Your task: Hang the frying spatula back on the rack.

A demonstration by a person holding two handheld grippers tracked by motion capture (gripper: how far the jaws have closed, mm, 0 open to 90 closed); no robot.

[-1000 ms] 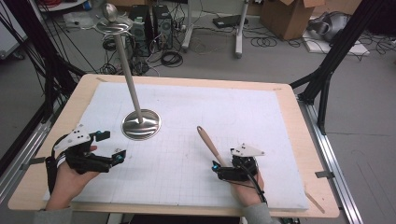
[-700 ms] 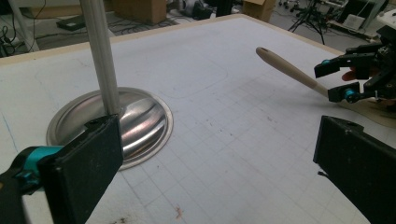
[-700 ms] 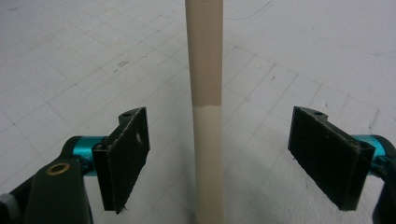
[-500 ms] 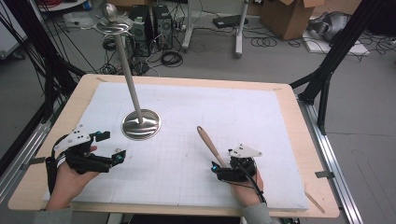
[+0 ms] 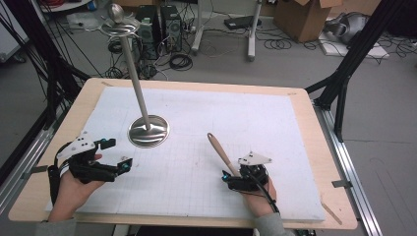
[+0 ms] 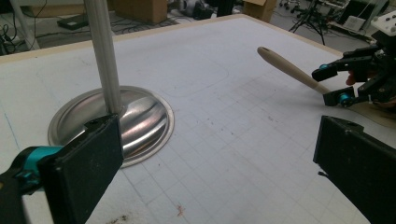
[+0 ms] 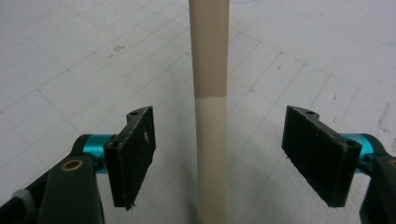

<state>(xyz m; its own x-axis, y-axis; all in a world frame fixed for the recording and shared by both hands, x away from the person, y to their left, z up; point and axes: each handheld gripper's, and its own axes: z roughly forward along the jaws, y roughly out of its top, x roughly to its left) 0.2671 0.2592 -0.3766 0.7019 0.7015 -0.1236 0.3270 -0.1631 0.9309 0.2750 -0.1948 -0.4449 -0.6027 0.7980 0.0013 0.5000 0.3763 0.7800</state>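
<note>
Hands come in from the bottom edge of the high view, each wrapped round a gripper low over the white gridded mat (image 5: 275,123). The right gripper (image 5: 230,176) sits at about five o'clock on the table, pointing toward eleven; the left gripper (image 5: 117,155) sits at about eight o'clock, pointing toward three.

In the right gripper view the beige wooden handle (image 7: 210,93) runs straight up the middle between the two black pads (image 7: 135,156), clear mat showing on either side of it, so the jaws stand apart and are not pressing on it; they have just been closing in around it. From the high view the handle (image 5: 220,151) rises slanting from that gripper toward eleven o'clock, its rounded end uppermost and well clear of the mat's far edge.

The left gripper's jaws are wide apart with nothing between them; its own view looks across to the handle (image 6: 292,70) and the right gripper (image 6: 348,84) at two o'clock.

At ten o'clock from the handle stands a metal stand, its round shiny base (image 5: 148,131) on the mat and its slim pole (image 5: 135,81) tilting up to a small top dish (image 5: 118,25). It is well apart from the right gripper and near the left one.
</note>
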